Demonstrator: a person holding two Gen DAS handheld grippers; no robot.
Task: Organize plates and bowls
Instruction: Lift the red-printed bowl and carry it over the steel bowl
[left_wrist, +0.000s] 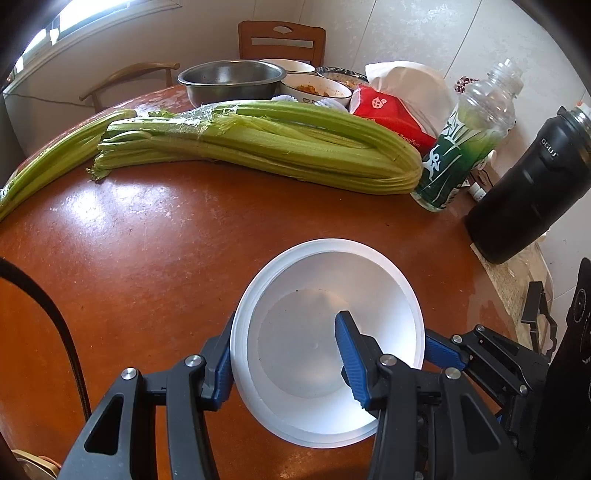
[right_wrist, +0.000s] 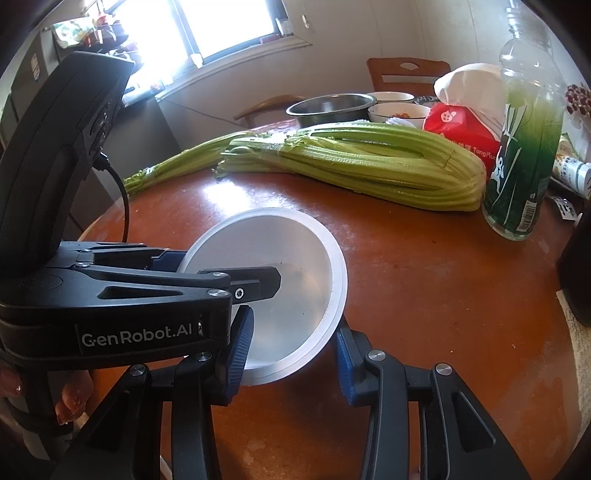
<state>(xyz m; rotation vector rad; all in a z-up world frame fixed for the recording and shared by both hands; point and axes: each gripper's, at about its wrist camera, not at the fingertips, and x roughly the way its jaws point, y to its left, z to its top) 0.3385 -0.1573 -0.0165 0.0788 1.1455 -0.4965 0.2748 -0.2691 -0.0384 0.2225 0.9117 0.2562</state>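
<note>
Bowl (left_wrist: 325, 339): nearest you on the surface (left_wrist: 147, 240).
Celery (left_wrist: 266, 144): behind your bowl, lying crosswise.
Bottle (left_wrist: 469, 136): right of the celery.
Flask (left_wrist: 532, 188): right of the bottle.
Metal basin (left_wrist: 231, 79): behind the celery.

Two celery bunches (left_wrist: 258, 147), one steel basin (left_wrist: 231, 79), two bottles (left_wrist: 465, 140).

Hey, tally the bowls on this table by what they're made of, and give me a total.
White plastic bowl, near, both grippers on its rim: 1
Steel bowl, far side: 1
Ceramic bowls behind the celery: 3, one plain, one with food, one patterned
Total: 5
</note>
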